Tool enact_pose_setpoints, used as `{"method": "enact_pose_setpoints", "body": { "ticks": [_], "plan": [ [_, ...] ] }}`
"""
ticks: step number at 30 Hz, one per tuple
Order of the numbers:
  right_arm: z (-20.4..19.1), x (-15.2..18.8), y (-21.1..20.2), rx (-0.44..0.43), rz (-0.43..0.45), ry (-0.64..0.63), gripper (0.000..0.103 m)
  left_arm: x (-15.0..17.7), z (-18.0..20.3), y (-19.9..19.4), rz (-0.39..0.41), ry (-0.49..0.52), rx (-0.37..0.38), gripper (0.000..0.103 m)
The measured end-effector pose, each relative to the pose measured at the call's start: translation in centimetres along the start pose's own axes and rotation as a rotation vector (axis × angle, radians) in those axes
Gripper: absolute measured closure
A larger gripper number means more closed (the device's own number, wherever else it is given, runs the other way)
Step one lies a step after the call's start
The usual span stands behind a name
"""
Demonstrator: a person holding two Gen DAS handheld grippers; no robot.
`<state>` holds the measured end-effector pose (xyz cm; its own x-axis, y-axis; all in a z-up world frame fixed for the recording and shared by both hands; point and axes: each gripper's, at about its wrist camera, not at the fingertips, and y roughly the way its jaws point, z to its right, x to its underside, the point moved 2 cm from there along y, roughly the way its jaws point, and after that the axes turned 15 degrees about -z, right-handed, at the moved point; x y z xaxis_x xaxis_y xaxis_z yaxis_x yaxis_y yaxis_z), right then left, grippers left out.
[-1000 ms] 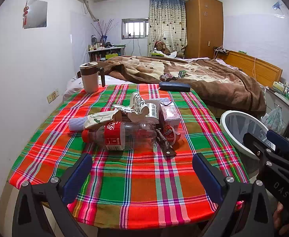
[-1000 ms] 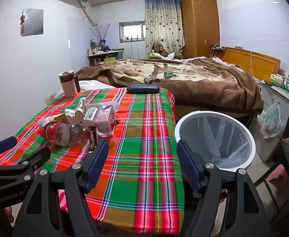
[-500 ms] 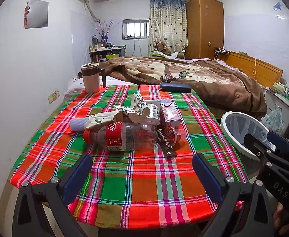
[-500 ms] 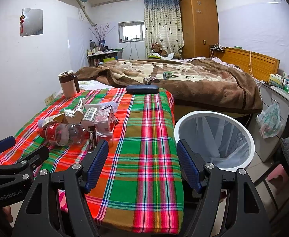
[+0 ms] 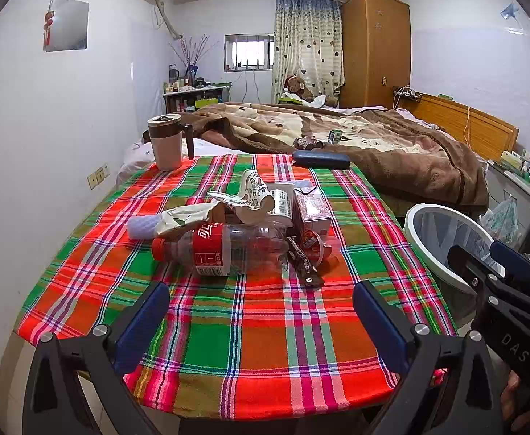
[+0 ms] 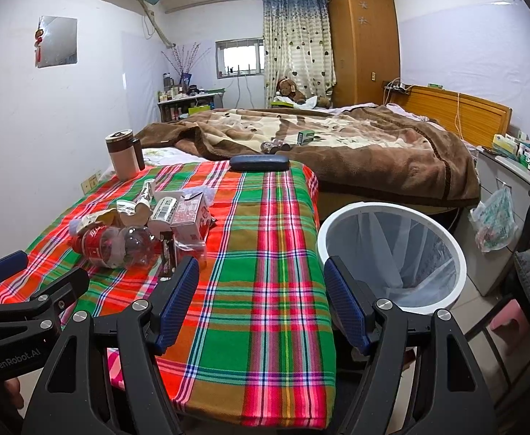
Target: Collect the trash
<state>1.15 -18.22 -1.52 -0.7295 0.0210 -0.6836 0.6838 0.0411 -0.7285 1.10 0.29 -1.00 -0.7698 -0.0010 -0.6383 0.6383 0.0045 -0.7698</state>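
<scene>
A pile of trash lies mid-table on the plaid cloth (image 5: pixel 257 330): an empty cola bottle (image 5: pixel 221 248) on its side, crumpled wrappers (image 5: pixel 250 197), a pink carton (image 5: pixel 312 212) and a dark snack wrapper (image 5: pixel 304 266). The bottle (image 6: pixel 114 243) and the carton (image 6: pixel 188 217) also show in the right wrist view. My left gripper (image 5: pixel 261 311) is open and empty above the table's near edge, short of the bottle. My right gripper (image 6: pixel 261 301) is open and empty over the table's right front part, beside the white trash bin (image 6: pixel 391 250).
A lidded mug (image 5: pixel 167 141) stands at the table's far left corner. A dark glasses case (image 5: pixel 321 159) lies at the far edge. The bed with a brown blanket (image 5: pixel 373 145) lies behind. A cabinet with a hanging plastic bag (image 6: pixel 493 221) is at right.
Both grippers have crept slightly forward; otherwise nothing has visibly changed.
</scene>
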Motion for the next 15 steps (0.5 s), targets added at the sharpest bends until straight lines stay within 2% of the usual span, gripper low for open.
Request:
{"method": "enact_pose_setpoints", "body": {
  "ticks": [15],
  "plan": [
    [0.1,0.02,0.09,0.002,0.0,0.002,0.03,0.07,0.12,0.02,-0.002,0.001,0.0,0.001]
  ]
}}
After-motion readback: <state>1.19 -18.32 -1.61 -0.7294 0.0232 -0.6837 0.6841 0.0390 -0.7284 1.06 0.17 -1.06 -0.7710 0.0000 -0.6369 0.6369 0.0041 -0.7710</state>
